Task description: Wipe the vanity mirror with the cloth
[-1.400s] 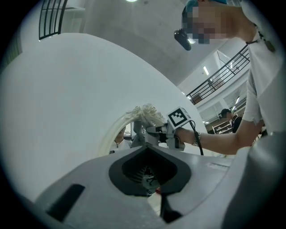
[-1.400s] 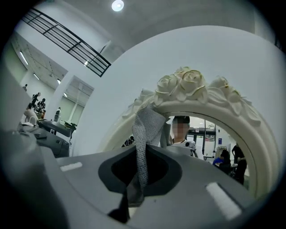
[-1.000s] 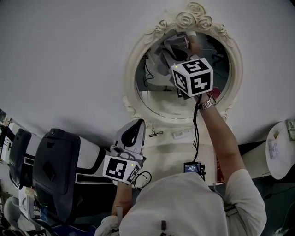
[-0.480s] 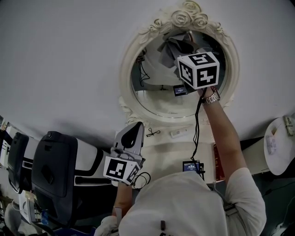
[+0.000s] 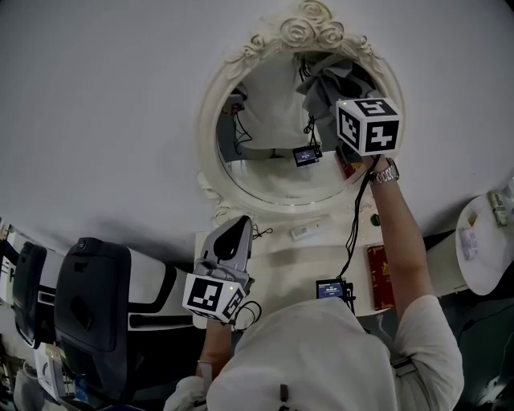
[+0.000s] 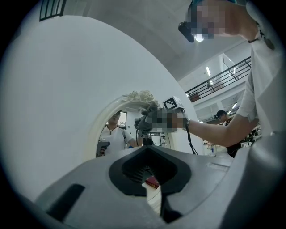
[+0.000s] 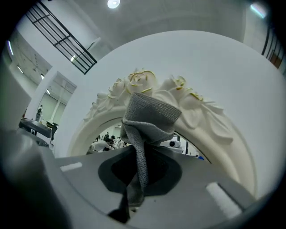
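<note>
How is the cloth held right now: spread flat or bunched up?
Bunched up: the cloth hangs crumpled from the shut right claw, folded over up by the rose-carved mirror frame.

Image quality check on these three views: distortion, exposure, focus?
Both gripper views: strong fisheye, black vignetted corners. Right gripper view: cloth sharp, ceiling lamp blown out. Left gripper view: mosaic patches overlaid. Head view: dim, flat; mirror shows cluttered reflections, no glare.

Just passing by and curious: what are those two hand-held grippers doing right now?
Left gripper: shut, empty.
Right gripper: shut on the grey woven cloth.
</note>
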A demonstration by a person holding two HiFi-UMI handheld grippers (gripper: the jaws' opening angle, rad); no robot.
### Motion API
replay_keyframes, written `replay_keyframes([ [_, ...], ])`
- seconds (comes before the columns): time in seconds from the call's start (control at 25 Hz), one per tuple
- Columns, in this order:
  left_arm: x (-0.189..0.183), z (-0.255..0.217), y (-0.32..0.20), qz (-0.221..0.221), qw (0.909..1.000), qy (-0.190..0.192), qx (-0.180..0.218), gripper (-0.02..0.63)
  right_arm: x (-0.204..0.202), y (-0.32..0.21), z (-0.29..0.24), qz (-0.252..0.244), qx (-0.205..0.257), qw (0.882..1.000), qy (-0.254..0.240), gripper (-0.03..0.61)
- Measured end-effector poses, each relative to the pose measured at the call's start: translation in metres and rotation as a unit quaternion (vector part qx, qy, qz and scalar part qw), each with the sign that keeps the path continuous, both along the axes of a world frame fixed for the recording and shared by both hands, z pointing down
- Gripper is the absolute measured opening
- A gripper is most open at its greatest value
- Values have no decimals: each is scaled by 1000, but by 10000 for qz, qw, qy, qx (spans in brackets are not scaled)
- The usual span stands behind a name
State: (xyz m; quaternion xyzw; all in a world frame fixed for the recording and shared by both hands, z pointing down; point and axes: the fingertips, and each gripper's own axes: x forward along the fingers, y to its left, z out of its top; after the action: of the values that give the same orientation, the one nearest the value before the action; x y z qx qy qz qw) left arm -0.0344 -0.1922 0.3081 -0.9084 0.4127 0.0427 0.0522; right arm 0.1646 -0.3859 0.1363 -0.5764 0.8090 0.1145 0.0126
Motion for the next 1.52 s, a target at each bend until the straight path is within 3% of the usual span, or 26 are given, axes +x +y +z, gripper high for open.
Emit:
replay_keyframes([
  [0.36,6,7,0,127,9999,-12,-77,6,58,4,13,547,-31,9985,-25,20],
  [0.72,-3,14,-1,68,9999,69,-134,6,85,5,26,1207,92,9919,396,19],
  [0.92,-21,17,-2,-6,9993,299,-237,6,91,5,29,1571,1,9876,24,19],
  [1.08,-33,24,-2,-4,9975,535,-461,6,52,11,28,1234,-8,9921,-205,18],
  [1.28,-51,24,1,-94,9978,496,-425,6,-33,23,27,416,81,9991,2,18],
  [1.52,-82,28,8,-161,9972,591,-434,6,-126,14,51,-163,-146,9994,281,20],
])
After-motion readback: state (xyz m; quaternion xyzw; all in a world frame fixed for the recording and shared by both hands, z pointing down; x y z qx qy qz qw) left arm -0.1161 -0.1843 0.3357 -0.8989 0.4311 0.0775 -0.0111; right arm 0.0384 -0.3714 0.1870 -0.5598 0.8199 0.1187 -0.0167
